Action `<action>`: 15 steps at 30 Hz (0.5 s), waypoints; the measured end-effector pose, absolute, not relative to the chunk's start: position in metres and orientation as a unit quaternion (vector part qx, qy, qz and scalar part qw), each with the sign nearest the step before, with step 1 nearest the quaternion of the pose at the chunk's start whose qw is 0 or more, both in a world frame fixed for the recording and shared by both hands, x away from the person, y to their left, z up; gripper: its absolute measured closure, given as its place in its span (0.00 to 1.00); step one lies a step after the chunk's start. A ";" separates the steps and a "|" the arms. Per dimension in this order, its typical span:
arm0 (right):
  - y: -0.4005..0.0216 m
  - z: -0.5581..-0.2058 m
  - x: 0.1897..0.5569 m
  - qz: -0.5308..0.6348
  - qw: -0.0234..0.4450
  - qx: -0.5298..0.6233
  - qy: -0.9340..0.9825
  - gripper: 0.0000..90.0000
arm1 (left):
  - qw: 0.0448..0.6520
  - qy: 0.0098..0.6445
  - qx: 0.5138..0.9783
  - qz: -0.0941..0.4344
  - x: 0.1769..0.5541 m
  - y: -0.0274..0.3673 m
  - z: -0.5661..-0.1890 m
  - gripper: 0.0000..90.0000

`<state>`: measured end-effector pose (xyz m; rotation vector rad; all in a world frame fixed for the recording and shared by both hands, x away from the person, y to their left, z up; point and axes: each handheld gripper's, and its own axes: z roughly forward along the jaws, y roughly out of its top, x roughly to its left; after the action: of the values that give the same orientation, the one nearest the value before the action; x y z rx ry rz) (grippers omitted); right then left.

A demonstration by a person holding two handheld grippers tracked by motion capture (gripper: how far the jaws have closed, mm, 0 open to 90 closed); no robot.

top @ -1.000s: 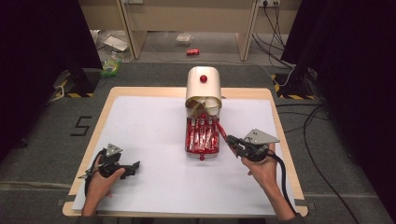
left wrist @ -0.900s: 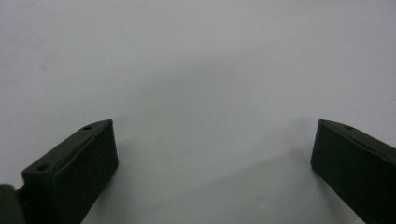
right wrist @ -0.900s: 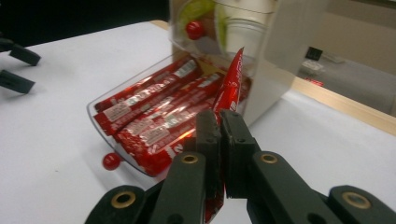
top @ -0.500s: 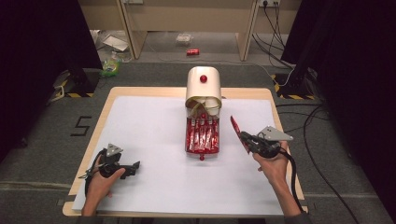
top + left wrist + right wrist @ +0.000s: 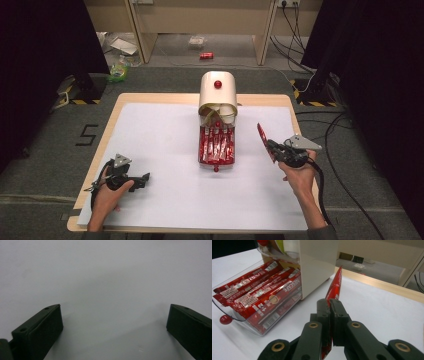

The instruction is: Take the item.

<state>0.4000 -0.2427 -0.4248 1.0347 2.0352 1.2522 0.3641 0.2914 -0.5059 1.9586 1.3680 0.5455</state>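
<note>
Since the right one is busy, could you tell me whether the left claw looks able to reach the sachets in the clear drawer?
Probably yes: the left claw is open and empty, and bare white table cover lies between it and the sachets.

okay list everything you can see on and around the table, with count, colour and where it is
dispenser box: one, cream with a red knob, far middle of the table
drawer: one, clear with a red knob, pulled out toward the person
coffee sachets: several, red, lying in the drawer
single sachet: one, red, clamped in the right gripper
sheet: one, white, covering the table
table: one, light wood
can: one, red, on the floor beyond the table
left gripper: black, jaws apart, near left
right gripper: black, jaws closed on the sachet
</note>
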 end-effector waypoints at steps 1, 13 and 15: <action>-0.243 -0.425 0.401 0.464 0.266 0.383 0.753 0.97 | 0.339 0.525 0.752 0.209 0.364 0.291 -0.506 0.00; -0.249 -0.440 0.409 0.447 0.260 0.399 0.757 0.97 | 0.340 0.525 0.752 0.208 0.364 0.292 -0.506 0.00; -0.249 -0.442 0.410 0.445 0.257 0.401 0.758 0.97 | 0.340 0.525 0.752 0.209 0.364 0.292 -0.506 0.00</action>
<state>0.4103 -0.2491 -0.4424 1.0879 2.0567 1.2079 0.3642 0.2918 -0.5059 1.9571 1.3666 0.5430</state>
